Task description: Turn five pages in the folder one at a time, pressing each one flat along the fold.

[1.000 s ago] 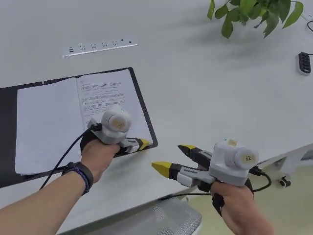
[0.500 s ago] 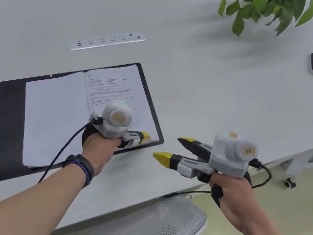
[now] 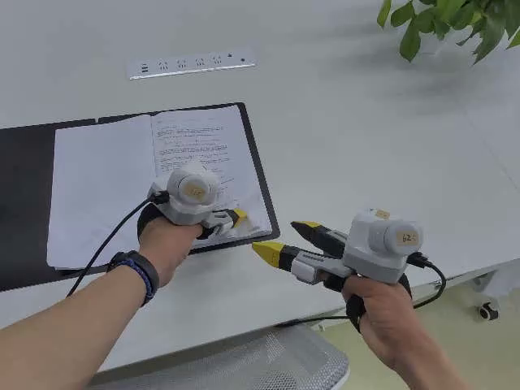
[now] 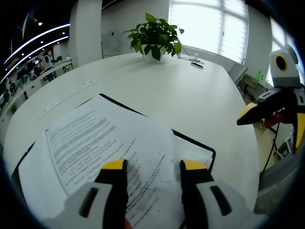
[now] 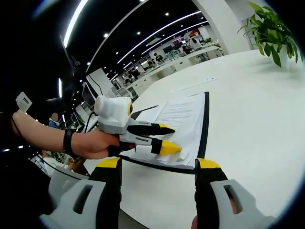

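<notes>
A black folder point(image 3: 24, 162) lies open on the white table, with a blank left page point(image 3: 97, 187) and a printed right page point(image 3: 203, 146). My left gripper point(image 3: 234, 218) hovers open over the lower right corner of the printed page point(image 4: 95, 138), jaws apart above the sheet point(image 4: 153, 166). The sheet's corner looks slightly raised. My right gripper point(image 3: 283, 237) is open, just off the folder's lower right corner, above the bare table. From the right gripper point(image 5: 158, 164) I see the left gripper point(image 5: 167, 139) over the page point(image 5: 183, 114).
A power strip point(image 3: 191, 62) is set in the table behind the folder. A potted plant point(image 3: 455, 24) stands at the far right. The table's near edge runs under my hands, and a grey chair point(image 3: 268, 357) sits below it.
The right gripper has come up and left, closer to the folder's lower right corner. The left gripper has shifted slightly inward over the printed page. The head camera has also moved.
</notes>
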